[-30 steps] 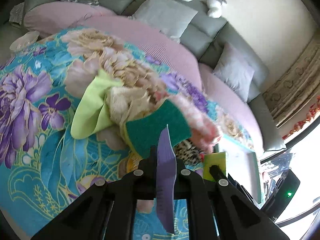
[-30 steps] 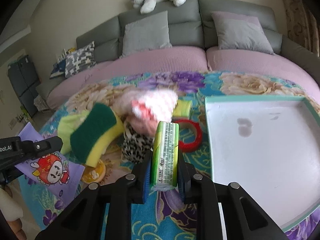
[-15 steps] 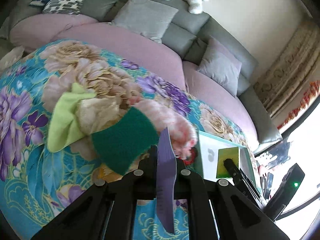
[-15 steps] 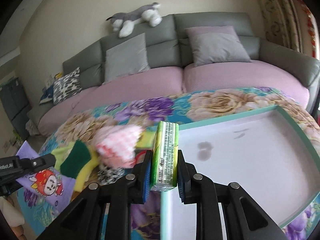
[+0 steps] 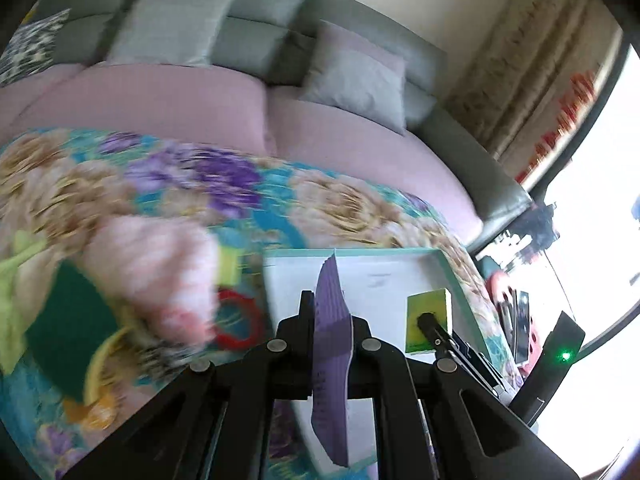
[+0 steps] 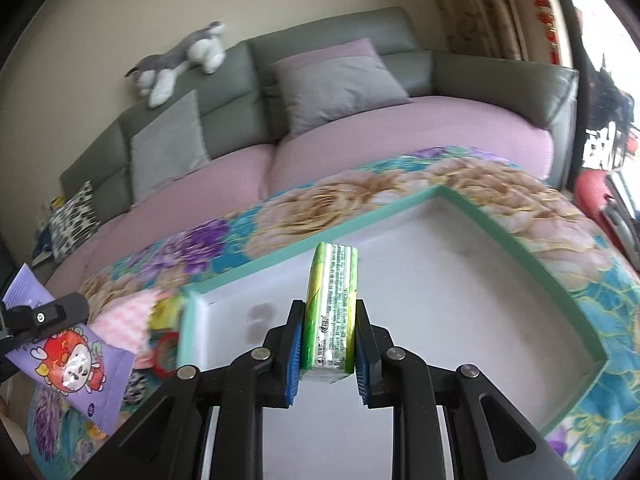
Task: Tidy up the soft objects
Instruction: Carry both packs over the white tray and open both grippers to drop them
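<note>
1. A floral cloth point(image 6: 420, 196) in teal, purple and beige covers the bench, which stands in front of a curved grey sofa point(image 6: 480, 68) with pink seat pads and grey cushions point(image 6: 336, 88).
2. A plush dog point(image 6: 180, 60) lies along the top of the sofa back against a cream wall.
3. A white tray with a mint-green rim point(image 6: 516, 240) lies on the cloth toward the bench's right side.
4. The right claw point(image 6: 327, 344) is clamped on a green tissue pack point(image 6: 330, 308), held upright on its edge over the tray floor.
5. The left claw point(image 5: 330, 340) pinches a flat purple packet point(image 5: 330, 344), seen edge-on and poised above the tray's left part; the right wrist view shows a cartoon figure printed on its face.
6. Left of the tray a blurred heap lies on the cloth: a pink fluffy cloth point(image 5: 156, 264), a green-and-yellow sponge point(image 5: 72, 332), a red ring point(image 5: 236, 324) and a lime cloth point(image 5: 12, 280).
7. Which pieces of the heap touch is lost to blur.
</note>
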`<state>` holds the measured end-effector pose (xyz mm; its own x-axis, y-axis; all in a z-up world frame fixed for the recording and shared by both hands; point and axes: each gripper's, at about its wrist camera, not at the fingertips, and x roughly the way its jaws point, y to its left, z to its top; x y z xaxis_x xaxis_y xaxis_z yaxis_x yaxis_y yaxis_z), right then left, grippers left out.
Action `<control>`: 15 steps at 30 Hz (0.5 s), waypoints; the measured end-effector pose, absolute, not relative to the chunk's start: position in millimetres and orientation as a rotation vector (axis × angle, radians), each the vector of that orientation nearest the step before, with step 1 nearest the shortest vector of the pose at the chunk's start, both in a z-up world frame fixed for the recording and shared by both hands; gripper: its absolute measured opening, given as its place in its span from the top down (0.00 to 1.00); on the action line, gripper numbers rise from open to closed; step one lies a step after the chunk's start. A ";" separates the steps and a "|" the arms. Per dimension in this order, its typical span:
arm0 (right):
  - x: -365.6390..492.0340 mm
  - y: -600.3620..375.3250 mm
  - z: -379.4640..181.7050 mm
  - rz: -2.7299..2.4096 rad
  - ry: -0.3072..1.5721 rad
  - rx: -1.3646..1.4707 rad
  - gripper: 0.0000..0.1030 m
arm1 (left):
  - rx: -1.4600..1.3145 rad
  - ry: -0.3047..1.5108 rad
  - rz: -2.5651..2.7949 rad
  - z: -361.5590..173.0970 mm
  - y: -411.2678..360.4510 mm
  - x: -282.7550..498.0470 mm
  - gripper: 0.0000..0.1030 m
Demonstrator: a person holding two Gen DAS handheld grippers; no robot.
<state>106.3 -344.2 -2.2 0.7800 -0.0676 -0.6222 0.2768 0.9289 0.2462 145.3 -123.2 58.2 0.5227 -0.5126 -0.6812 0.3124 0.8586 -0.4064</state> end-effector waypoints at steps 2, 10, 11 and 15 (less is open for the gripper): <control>105.2 -354.1 -3.4 -0.221 0.655 0.337 0.77 | -0.209 0.905 -0.544 54.9 -146.0 151.9 0.93; 105.6 -371.6 -5.4 -0.310 0.658 0.301 0.77 | -0.189 0.916 -0.652 33.8 -192.8 173.5 0.93; 105.8 -372.7 -5.8 -0.321 0.660 0.296 0.77 | -0.203 0.920 -0.664 29.9 -195.1 175.5 0.93; 105.7 -377.6 -7.1 -0.352 0.662 0.288 0.77 | -0.290 0.971 -0.694 14.3 -200.0 189.9 0.93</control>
